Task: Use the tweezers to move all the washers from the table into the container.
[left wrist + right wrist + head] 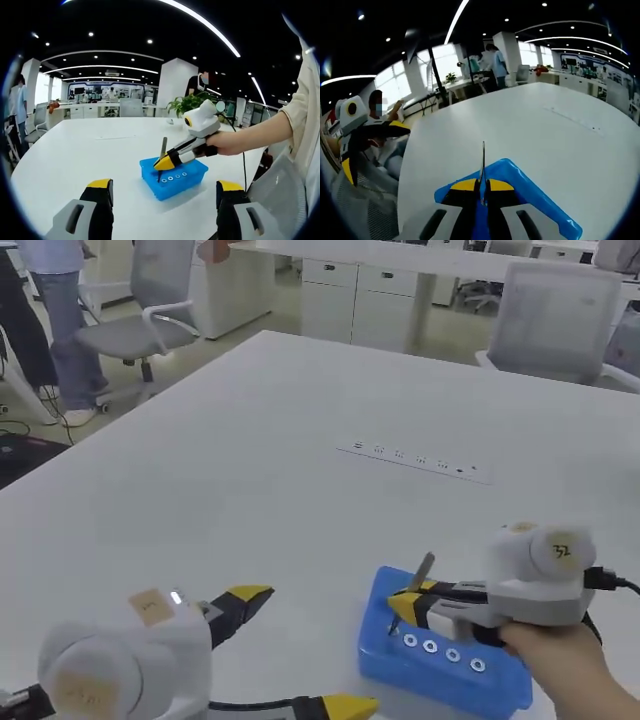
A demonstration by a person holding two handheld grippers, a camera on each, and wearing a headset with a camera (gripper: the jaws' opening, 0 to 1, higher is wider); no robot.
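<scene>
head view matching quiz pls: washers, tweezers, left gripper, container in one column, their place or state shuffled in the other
Column one:
1. washers
2. tweezers
3. left gripper
4. container

Column two:
A. open, holding nothing
B. lying in a row inside the container
C. blue, resting on the white table
D. clamped in the right gripper

Pairs: 1-B; 2-D; 3-A; 4-C
</scene>
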